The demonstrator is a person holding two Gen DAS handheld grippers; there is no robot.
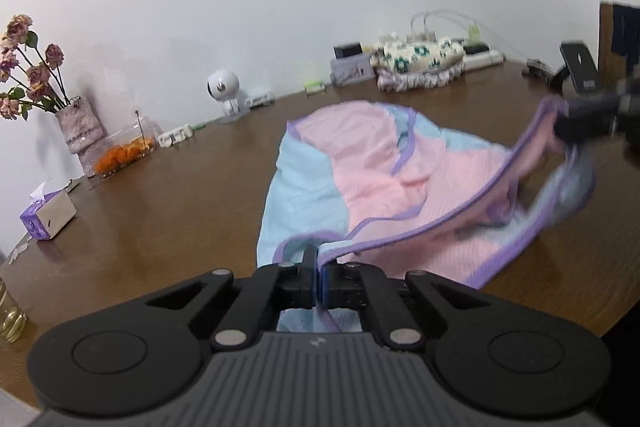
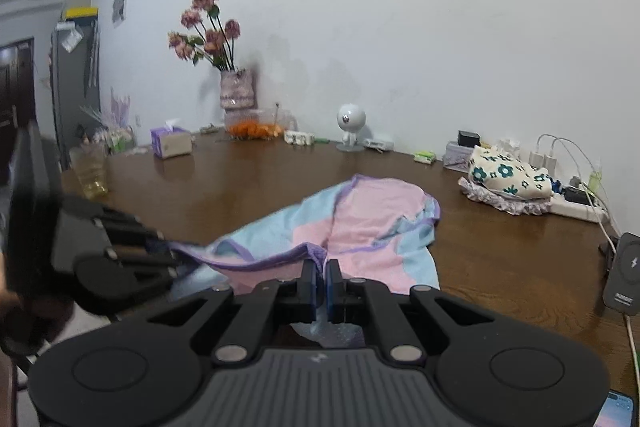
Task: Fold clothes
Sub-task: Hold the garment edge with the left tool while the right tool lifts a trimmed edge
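Pinching the garment's purple hem, both claws, left and right, hold it over bare surface; clutter lines the far wall.

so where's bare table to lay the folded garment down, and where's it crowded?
Bare wood lies left of the pink and blue garment, bordered by the tissue box and glass; another patch sits between the garment and the charger stand. The wall edge is crowded: vase, orange snack container, small white camera, floral cloth pile, power strip.
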